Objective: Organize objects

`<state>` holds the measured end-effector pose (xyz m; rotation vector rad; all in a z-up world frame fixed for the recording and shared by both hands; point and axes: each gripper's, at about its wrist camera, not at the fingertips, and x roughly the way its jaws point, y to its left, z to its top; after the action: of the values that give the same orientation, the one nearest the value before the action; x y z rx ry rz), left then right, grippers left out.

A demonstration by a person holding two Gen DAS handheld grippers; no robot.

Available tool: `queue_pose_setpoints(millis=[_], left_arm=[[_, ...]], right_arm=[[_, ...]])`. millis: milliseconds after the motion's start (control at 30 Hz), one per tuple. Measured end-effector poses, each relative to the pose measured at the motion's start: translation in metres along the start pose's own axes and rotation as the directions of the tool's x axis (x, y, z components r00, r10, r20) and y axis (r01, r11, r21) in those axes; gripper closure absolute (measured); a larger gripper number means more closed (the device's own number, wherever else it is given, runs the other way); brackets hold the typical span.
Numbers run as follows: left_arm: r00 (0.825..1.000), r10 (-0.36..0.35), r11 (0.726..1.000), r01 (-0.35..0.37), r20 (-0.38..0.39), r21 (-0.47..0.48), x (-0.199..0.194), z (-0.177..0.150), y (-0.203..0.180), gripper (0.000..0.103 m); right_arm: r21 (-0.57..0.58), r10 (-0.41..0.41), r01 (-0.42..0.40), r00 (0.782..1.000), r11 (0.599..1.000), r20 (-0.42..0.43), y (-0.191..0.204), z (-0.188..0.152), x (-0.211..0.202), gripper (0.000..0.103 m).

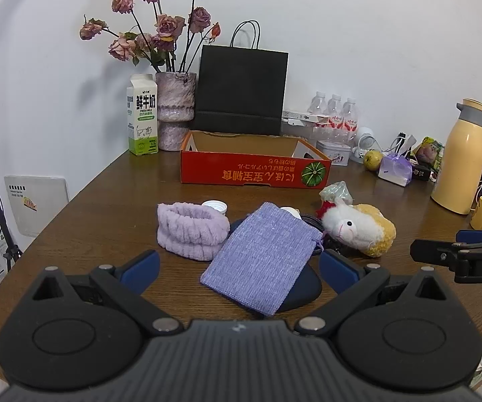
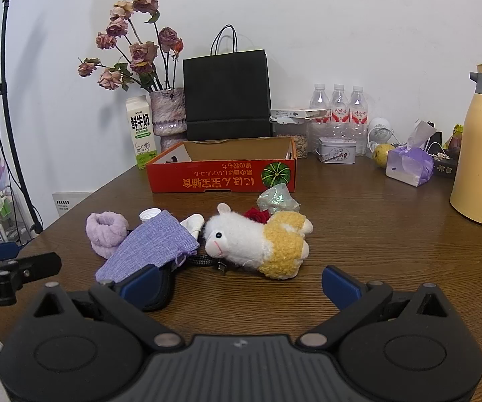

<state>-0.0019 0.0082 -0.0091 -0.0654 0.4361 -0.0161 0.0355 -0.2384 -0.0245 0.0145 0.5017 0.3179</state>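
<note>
On the wooden counter [image 1: 107,184], in front of the open red cardboard box [image 1: 254,167], lies a small heap of loose things. Furthest left is the lilac fluffy headband [image 1: 187,231], folded on itself: light, soft and squashy, so the fingers would likely sink in and should close across the doubled roll rather than on 1 loose edge. A white bottle cap [image 1: 214,206] sits just behind it, small and rigid, probably prone to skidding. Next comes the purple woven pouch [image 1: 261,258], lying flat and tilted over a dark blue zip case [image 1: 302,293]; it looks limp and nearly weightless, best pinched at the drawstring corner or lifted by its raised edge. The case beneath seems firmer and smoother. Further right lies the plush alpaca [image 2: 257,238] on its side, soft and light, easiest to take across its body. Behind it a crinkled wrapper [image 2: 276,197] touches a red flower. The left gripper [image 1: 239,268] has its fingers spread wide, straddling the pouch without touching it; the right gripper [image 2: 239,284] is likewise spread apart and empty, just short of the alpaca.
</note>
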Motion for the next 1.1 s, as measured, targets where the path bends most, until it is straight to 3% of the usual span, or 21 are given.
queue_pose_setpoints(millis=[1100], left_arm=[[1.0,-0.008,1.0,0.007,-0.021,-0.011,0.0059,-0.0001,-0.0003,0.0]], right_arm=[[-0.003,-0.001,0.001,1.0,1.0,-0.012,-0.0009,-0.0009,0.0035,0.0]])
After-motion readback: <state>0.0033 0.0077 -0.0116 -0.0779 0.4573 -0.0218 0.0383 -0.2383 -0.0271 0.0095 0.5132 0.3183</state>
